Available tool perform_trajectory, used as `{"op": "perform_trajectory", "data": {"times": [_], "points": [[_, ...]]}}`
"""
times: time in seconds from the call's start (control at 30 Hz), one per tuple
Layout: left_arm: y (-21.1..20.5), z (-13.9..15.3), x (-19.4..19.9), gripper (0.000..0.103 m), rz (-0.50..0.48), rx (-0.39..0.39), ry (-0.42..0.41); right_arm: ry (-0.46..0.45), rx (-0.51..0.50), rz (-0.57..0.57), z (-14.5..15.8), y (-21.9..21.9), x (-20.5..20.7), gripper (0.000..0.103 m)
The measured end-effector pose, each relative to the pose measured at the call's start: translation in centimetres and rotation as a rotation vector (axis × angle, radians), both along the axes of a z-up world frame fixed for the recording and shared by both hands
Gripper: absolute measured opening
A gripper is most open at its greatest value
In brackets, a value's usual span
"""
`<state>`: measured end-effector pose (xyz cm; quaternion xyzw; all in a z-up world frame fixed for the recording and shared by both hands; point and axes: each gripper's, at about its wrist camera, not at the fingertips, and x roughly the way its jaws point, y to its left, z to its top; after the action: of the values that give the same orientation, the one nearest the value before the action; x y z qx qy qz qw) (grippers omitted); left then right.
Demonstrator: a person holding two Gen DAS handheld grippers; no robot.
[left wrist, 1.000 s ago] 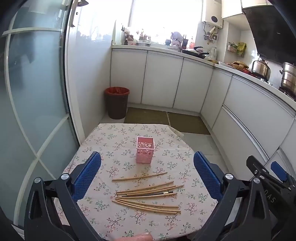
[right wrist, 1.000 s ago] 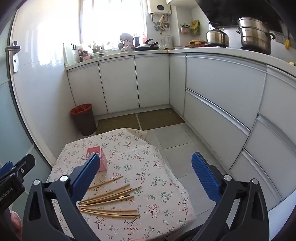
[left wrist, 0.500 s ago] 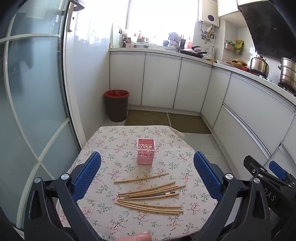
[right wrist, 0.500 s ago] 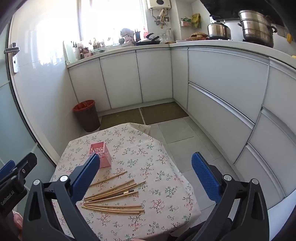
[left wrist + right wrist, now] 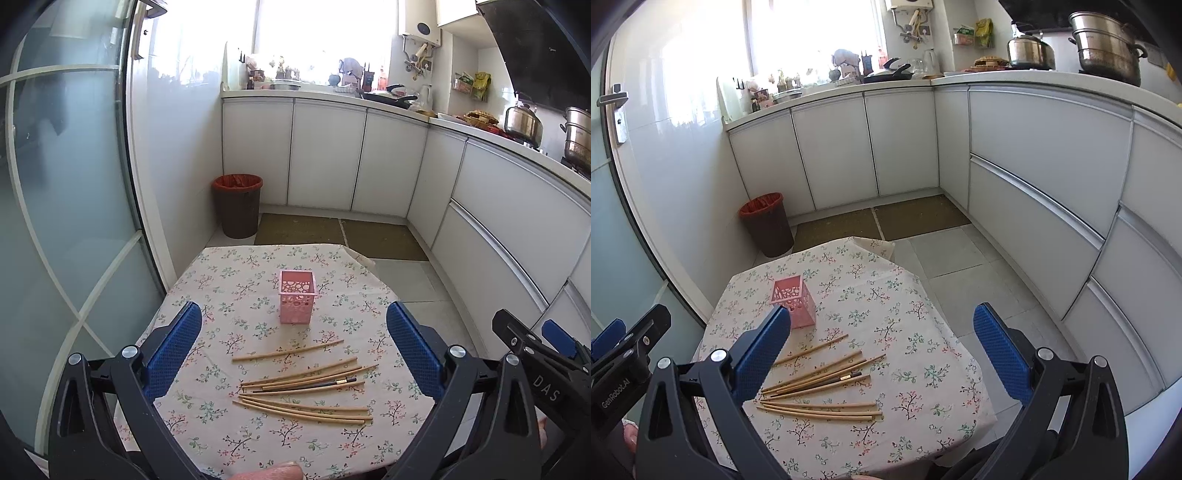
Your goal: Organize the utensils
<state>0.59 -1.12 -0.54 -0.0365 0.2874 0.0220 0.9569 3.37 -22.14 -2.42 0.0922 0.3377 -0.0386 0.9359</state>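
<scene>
Both claws hang above the near edge of the bench point(image 5: 207, 273), jaws wide apart and holding nothing: the left claw point(image 5: 293, 345) and the right claw point(image 5: 882, 341). The chopsticks point(image 5: 306, 386) lie loose in the lower centre of the frame, likely awaiting pickup. The pink holder point(image 5: 297, 301) stands upright just beyond them at mid-frame, seemingly empty, ready to receive them.

A pink perforated square holder point(image 5: 297, 296) stands upright; wooden chopsticks point(image 5: 306, 384) lie scattered flat at its 6 o'clock, apart from it.
</scene>
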Motion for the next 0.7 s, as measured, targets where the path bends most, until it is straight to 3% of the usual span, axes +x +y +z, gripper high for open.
{"op": "perform_trajectory", "data": {"times": [0.7], "points": [[0.26, -0.49, 0.22, 0.096, 0.018, -0.009, 0.016, 0.014, 0.01, 0.008, -0.19, 0.0, -0.03, 0.097]]}}
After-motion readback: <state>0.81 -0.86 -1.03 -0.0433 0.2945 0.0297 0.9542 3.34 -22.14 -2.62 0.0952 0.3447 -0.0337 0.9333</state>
